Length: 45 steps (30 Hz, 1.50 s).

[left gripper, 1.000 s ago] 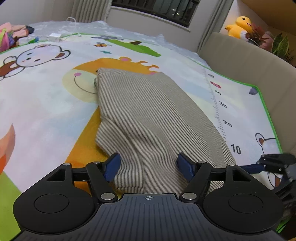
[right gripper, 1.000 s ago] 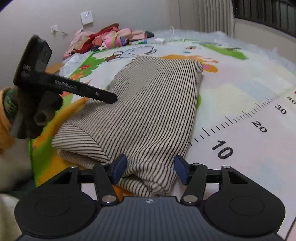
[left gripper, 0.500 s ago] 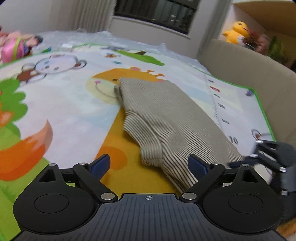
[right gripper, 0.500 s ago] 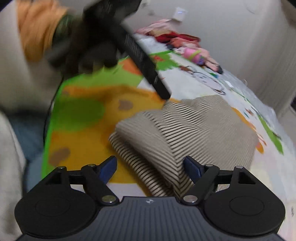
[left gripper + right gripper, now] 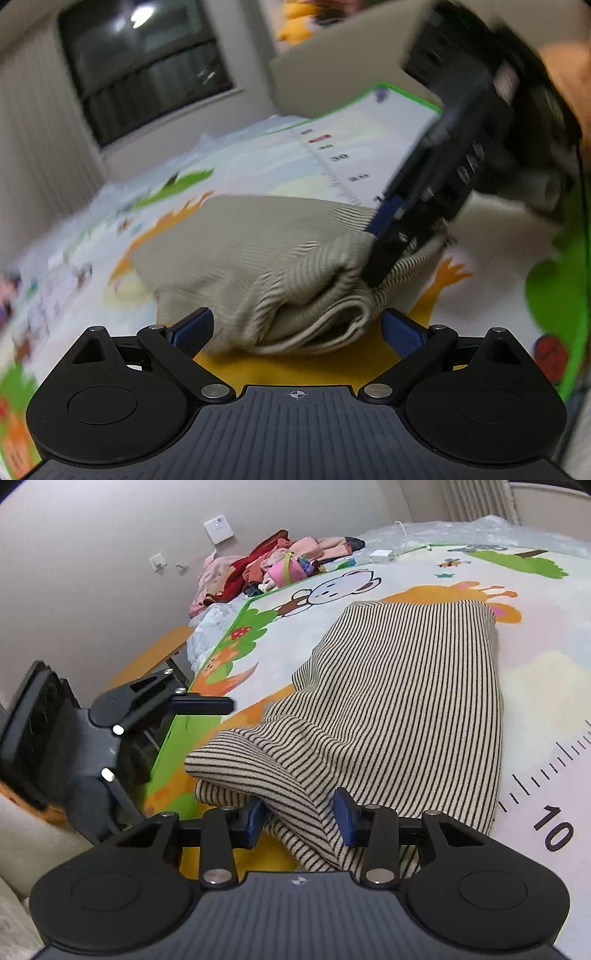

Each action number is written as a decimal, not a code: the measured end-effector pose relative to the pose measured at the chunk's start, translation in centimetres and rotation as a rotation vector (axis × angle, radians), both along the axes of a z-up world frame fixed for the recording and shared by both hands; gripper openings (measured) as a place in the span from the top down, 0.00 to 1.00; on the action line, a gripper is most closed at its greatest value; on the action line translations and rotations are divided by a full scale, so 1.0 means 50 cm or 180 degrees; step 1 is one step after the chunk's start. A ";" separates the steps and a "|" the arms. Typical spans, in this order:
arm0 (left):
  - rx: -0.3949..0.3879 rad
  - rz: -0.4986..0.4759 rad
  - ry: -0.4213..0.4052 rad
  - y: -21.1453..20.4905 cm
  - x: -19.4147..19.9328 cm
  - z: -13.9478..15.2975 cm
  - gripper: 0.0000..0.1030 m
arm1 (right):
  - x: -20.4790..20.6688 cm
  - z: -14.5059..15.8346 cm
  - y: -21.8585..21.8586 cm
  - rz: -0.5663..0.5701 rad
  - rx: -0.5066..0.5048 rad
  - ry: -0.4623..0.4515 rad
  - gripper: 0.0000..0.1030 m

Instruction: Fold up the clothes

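A beige, dark-striped garment [image 5: 406,686] lies folded lengthwise on the cartoon play mat [image 5: 535,672]. Its near end is bunched and slightly raised. My right gripper [image 5: 299,818] is shut on that bunched fold, with cloth filling the space between its blue pads. The left wrist view is blurred; there the garment [image 5: 258,240] shows its layered end, and the right gripper [image 5: 382,243] pinches its right corner from above. My left gripper [image 5: 297,330] is wide open, its pads flanking the garment's end without touching it. From the right wrist, the left gripper's upper finger [image 5: 207,704] hangs by the mat's left edge.
A pile of coloured clothes [image 5: 273,568] lies at the mat's far left corner, beside a white charger [image 5: 382,556]. A beige padded wall [image 5: 332,74] and a dark window [image 5: 147,66] stand beyond the mat. A person's hand [image 5: 569,74] holds the right gripper.
The right gripper went from open to shut on the garment's near fold. The left gripper opened wider, pulled off the cloth and swung round to face the garment's end.
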<state>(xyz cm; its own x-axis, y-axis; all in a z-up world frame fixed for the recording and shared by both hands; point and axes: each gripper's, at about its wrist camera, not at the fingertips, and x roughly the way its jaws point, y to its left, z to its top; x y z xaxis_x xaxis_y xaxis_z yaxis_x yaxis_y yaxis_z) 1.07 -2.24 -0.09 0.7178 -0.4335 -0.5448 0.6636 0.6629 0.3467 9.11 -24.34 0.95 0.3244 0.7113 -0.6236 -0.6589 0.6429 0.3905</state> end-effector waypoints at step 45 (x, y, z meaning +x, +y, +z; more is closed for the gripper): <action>-0.1327 0.1127 0.1294 0.161 0.262 -0.048 0.01 | 0.058 0.182 0.078 0.0882 -0.1013 -0.1078 0.69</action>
